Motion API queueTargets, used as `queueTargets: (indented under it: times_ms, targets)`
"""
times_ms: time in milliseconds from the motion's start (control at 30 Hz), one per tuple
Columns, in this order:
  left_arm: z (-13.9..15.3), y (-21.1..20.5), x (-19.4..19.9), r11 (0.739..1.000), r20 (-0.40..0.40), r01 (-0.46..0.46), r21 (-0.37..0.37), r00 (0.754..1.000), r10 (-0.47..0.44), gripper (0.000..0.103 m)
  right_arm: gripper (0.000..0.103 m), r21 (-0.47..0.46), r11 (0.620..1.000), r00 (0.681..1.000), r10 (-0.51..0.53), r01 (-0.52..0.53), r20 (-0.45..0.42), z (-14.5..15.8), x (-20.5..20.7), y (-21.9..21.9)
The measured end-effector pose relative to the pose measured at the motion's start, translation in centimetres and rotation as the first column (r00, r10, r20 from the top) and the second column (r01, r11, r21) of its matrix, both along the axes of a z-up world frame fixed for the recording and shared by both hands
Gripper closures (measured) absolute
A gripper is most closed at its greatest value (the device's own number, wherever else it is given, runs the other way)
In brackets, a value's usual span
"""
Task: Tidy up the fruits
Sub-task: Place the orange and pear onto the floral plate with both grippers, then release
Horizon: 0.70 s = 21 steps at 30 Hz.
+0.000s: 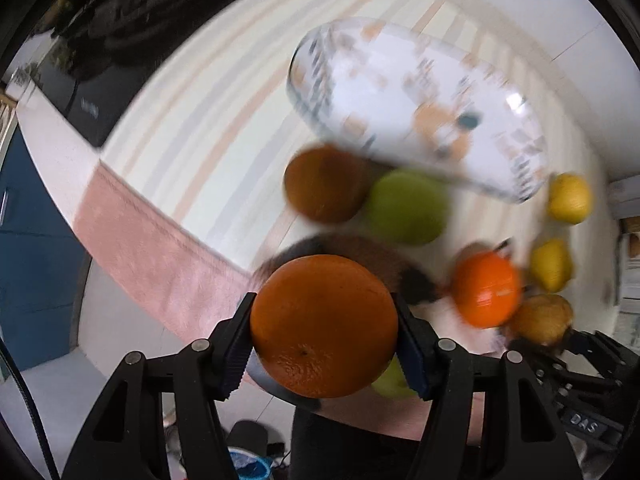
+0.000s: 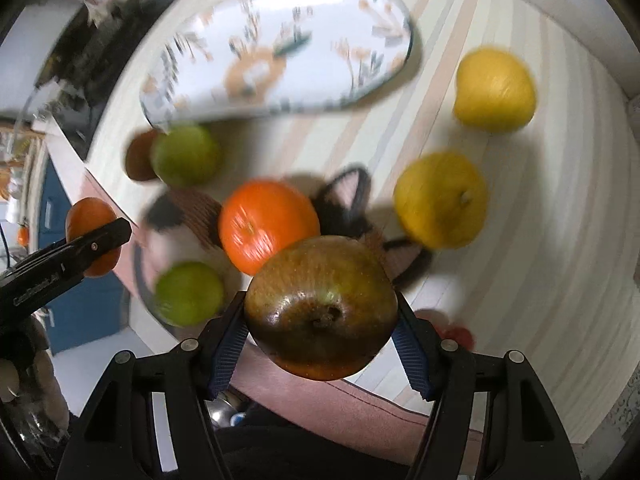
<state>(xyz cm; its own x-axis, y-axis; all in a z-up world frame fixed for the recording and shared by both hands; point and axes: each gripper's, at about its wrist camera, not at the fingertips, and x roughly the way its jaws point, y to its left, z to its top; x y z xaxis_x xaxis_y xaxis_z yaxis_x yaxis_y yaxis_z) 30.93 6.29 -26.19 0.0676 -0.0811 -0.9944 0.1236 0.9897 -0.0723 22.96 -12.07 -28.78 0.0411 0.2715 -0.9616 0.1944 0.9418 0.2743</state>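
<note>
We count two oranges, a big orange and a shiny orange, two green fruits, two yellow fruits, one brown apple, one small brown fruit, one flowery tray

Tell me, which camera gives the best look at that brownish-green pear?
The right wrist view: the brownish-green pear fills the foreground, clamped in the right gripper, stem end facing the lens. The left wrist view shows it only small and blurred near the right edge.
</note>
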Motion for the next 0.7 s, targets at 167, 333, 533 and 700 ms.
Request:
queueTargets:
  times_ms: [167, 333, 533, 700]
  targets:
    - [4.6, -1.6, 4.1, 0.994, 0.062, 0.068, -0.083, 0.996, -0.063, 0.042, 0.033, 0.026, 1.000, 0.994, -0.017, 0.015, 0.111, 3.5, 5.3, -1.6]
    - [3.5, -3.9, 11.6, 0.991, 0.017, 0.099, -0.085, 0.995, -0.098, 0.042, 0.033, -0.017, 1.000, 0.993, 0.004, -0.002, 0.120, 1.4, 13.4, -2.0]
    - [-2.0, -5.0, 18.0, 0.995, -0.090, 0.089, -0.036, 0.992, -0.092, 0.042, 0.033, -0.034, 0.998, 0.998, 0.045, -0.044, 0.038, -3.4, 19.1, -1.3]
    - [-5.0, -5.0, 20.1, 0.996, -0.172, 0.071, -0.045, 0.982, -0.078, 0.042, 0.033, -0.047, 0.997, 0.999, 0.053, -0.053, -0.005, -5.3, 20.5, -0.7]
